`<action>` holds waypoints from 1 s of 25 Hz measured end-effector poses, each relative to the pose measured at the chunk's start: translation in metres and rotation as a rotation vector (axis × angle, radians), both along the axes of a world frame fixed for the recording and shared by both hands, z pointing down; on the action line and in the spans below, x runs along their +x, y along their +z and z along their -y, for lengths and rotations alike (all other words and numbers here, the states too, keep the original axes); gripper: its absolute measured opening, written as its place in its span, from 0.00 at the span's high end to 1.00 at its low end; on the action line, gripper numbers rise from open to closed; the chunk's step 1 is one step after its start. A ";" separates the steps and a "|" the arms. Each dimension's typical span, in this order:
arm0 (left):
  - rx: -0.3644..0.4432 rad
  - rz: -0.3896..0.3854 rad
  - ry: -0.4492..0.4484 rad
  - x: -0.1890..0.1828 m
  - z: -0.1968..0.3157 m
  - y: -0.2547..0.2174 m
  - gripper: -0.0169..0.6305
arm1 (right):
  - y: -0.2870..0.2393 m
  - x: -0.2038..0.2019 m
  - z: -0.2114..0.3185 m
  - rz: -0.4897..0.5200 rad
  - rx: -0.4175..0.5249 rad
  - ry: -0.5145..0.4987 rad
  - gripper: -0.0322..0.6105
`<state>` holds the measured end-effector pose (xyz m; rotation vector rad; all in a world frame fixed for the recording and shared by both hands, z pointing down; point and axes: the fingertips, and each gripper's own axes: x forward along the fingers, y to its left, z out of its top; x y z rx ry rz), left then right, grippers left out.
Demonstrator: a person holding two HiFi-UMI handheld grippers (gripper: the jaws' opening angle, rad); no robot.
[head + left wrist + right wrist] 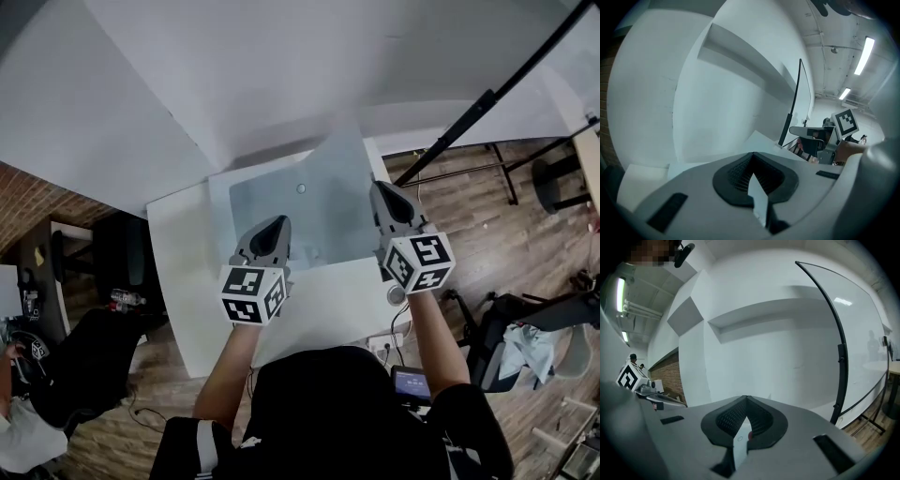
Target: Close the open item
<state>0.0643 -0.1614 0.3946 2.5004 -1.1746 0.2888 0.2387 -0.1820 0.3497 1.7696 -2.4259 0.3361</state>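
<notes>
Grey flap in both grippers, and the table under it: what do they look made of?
The grey flap looks like thin plastic sheet with a dull, semi-matte finish: it holds flat and stiff, and carries a small round snap. The table looks like smooth white laminate or painted board; its flat, even, matte surface leaves that open.

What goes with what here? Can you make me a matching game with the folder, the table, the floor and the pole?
Things:
1 folder
2 table
3 floor
4 pole

Matches:
A white
B black and slanted
C pinched by the left gripper and the right gripper
D brown wood

Pairs: 1-C, 2-A, 3-D, 4-B
</notes>
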 end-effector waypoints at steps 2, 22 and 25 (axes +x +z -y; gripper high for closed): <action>-0.011 -0.001 0.012 0.009 0.002 0.005 0.96 | 0.003 0.011 0.001 0.000 -0.005 0.020 0.89; -0.129 0.038 0.068 0.086 0.022 0.064 0.96 | 0.061 0.091 0.027 0.047 -0.108 0.055 0.89; -0.144 0.045 0.063 0.089 0.026 0.071 0.96 | 0.067 0.096 0.033 0.050 -0.118 0.048 0.89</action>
